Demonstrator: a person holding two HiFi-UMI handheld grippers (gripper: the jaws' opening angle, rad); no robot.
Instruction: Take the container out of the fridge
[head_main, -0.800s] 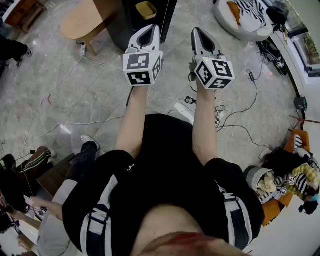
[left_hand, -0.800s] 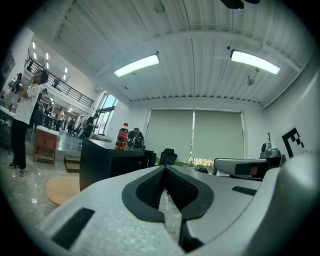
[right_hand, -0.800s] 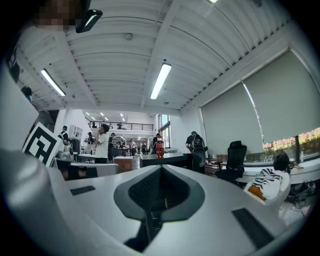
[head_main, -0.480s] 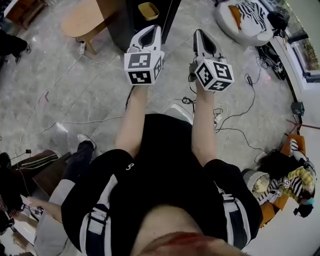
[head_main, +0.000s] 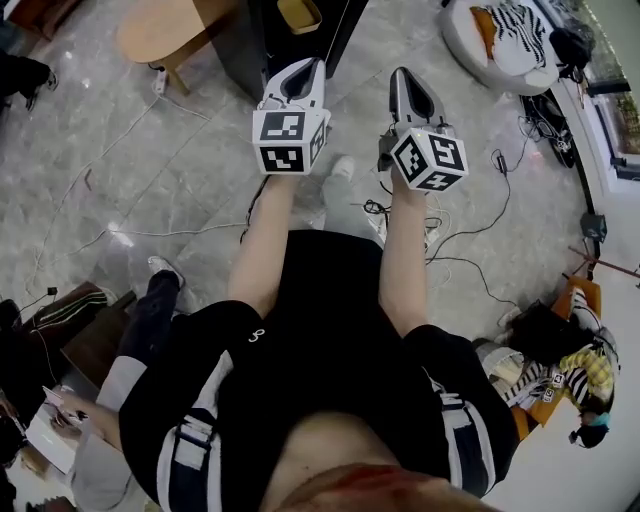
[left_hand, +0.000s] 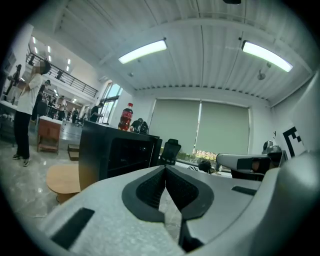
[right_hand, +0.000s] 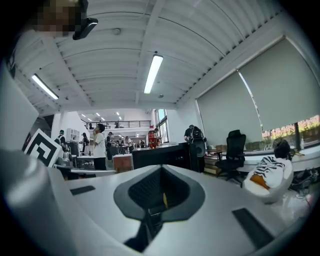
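The yellow container (head_main: 298, 12) sits in the black fridge (head_main: 245, 45) at the head view's top edge, just beyond the left gripper (head_main: 310, 66) and right gripper (head_main: 399, 74), which are held side by side over the floor (head_main: 150, 170), both with jaws together and empty.

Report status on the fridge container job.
Left gripper and right gripper shut, empty. Yellow container at black fridge, untouched. Wooden table beside fridge, cables on floor.
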